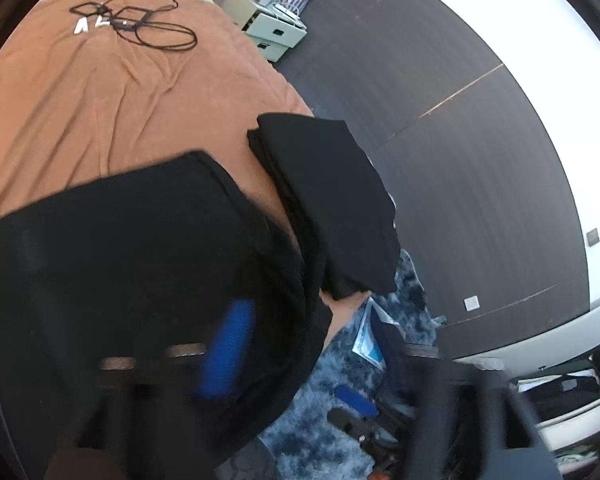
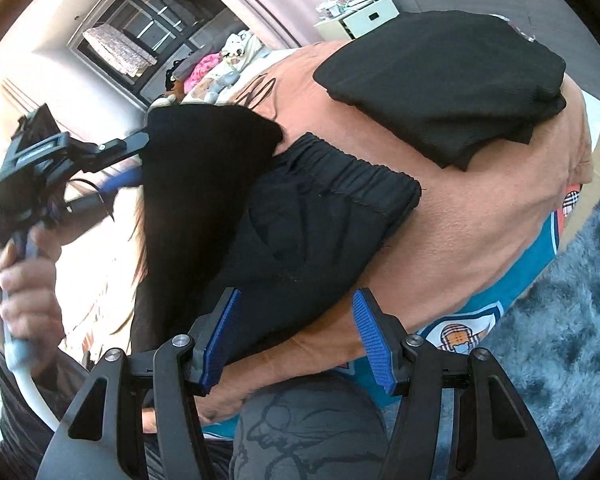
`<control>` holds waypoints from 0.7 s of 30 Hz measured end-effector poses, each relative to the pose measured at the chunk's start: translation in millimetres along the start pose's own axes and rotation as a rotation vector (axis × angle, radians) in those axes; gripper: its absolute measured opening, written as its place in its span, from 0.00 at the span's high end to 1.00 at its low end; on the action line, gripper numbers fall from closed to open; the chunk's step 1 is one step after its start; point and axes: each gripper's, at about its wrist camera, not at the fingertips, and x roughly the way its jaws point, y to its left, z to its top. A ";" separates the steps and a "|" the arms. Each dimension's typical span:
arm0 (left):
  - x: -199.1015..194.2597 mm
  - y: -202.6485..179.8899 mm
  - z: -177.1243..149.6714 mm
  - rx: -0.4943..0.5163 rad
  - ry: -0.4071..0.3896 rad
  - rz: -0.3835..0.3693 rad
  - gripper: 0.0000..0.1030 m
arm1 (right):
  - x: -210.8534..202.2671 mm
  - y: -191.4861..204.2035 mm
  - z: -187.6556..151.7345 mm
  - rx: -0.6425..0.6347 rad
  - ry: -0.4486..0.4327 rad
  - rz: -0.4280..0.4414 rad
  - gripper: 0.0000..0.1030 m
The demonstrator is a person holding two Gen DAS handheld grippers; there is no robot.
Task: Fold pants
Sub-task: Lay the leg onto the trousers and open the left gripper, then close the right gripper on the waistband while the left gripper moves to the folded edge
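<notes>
Orange bedspread (image 1: 100, 100) bare beyond black pants (image 2: 300, 220) waistband edge

Matt black cloth pants (image 2: 300, 216), soft orange blanket (image 2: 480, 216), shaggy blue rug (image 2: 572, 320)

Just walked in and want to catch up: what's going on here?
A person with a handheld gripper in each hand is folding black pants on a bed with an orange blanket. The left gripper is at the folded-over leg; the right gripper hangs open at the near edge, holding nothing. An already folded black garment lies apart, near the bed's corner.
</notes>
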 end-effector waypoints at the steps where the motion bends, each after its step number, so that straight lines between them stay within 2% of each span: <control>1: -5.4 2.3 -4.6 0.005 -0.018 0.000 0.17 | 1.8 -0.7 2.0 -0.001 -0.001 0.009 0.45; 5: -25.2 21.1 -13.0 -0.014 -0.040 0.023 0.17 | 5.9 -1.4 5.3 -0.002 -0.001 0.033 0.45; 14: -84.7 90.2 -36.3 -0.049 -0.144 0.185 0.17 | 30.4 -9.4 18.5 0.006 -0.002 0.063 0.45; 21: -132.4 148.5 -70.3 -0.158 -0.207 0.256 0.17 | 57.5 -26.6 32.8 0.081 0.027 0.086 0.45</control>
